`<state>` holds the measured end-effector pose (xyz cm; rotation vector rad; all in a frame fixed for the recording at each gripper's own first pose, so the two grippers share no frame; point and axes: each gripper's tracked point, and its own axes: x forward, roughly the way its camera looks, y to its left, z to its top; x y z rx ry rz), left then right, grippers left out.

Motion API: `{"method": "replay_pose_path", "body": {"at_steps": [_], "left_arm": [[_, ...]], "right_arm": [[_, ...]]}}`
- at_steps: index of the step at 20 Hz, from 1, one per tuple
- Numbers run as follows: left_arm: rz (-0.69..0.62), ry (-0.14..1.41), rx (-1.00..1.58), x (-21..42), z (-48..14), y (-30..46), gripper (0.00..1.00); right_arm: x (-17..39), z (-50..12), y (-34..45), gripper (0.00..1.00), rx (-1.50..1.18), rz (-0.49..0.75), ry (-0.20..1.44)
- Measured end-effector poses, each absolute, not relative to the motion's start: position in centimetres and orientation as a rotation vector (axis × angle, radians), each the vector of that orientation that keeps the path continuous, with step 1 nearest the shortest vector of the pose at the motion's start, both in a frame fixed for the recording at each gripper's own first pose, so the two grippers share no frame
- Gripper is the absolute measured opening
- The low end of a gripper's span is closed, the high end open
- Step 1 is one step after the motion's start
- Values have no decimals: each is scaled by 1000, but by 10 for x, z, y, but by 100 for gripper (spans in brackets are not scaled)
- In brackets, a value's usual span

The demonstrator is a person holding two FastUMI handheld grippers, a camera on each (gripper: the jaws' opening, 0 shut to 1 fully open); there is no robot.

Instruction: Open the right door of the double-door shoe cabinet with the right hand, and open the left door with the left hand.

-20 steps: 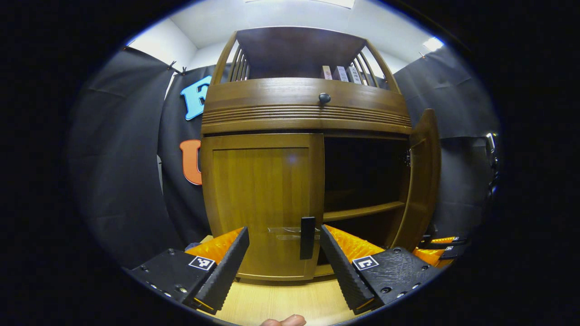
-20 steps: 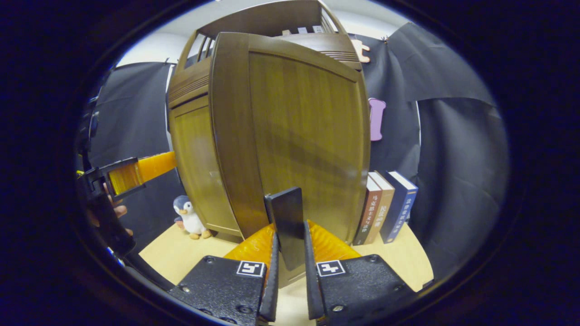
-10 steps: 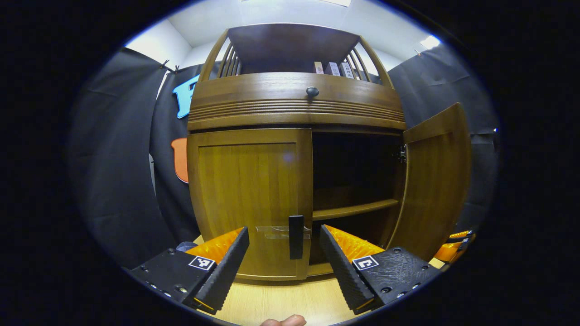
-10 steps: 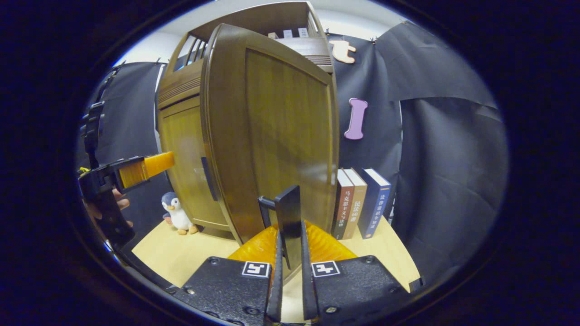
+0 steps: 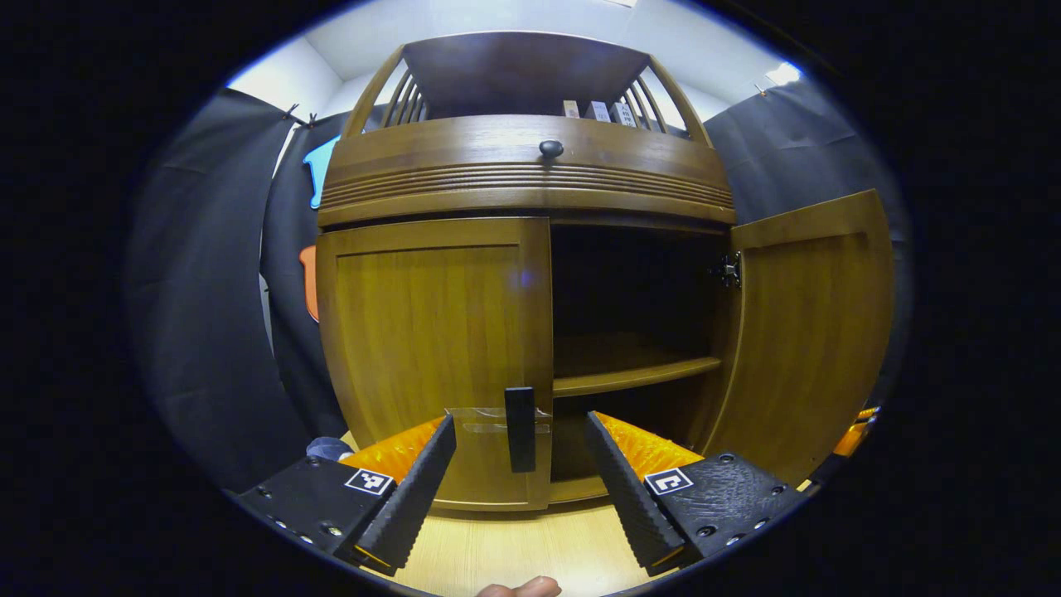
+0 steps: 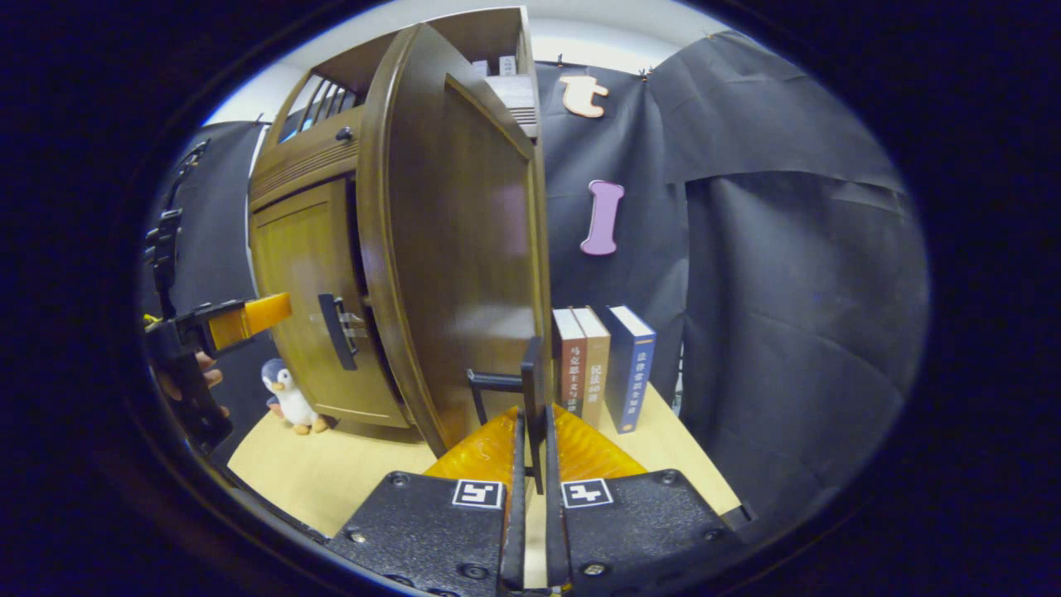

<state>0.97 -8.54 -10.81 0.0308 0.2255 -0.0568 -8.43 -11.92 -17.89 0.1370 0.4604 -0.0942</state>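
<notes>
The shoe cabinet (image 5: 530,178) is seen at frame centre in the left gripper view, standing on the tabletop (image 5: 522,547). Its left door (image 5: 435,332) is shut at centre left; the right door (image 5: 808,332) is swung out at the right edge, and a shelf (image 5: 634,375) is exposed between them. In the right gripper view, three books (image 6: 601,365) are stood just right of the right door, and a penguin toy (image 6: 286,396) is placed at lower left, beside the cabinet.

Double-door shoe cabinet (image 5: 530,178), brown wood, upright. Right door (image 5: 808,332) stood swung wide open, dark handle (image 6: 530,390). Left door (image 5: 431,332) stood shut, dark vertical handle (image 5: 520,429).
</notes>
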Motion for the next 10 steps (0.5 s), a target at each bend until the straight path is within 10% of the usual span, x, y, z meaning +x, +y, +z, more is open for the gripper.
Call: {"method": "replay_pose_path", "body": {"at_steps": [10], "left_arm": [[-59,269,24,27,-128,-94,94]], "right_arm": [[-96,-176,-157,6,162,-165,447]]}}
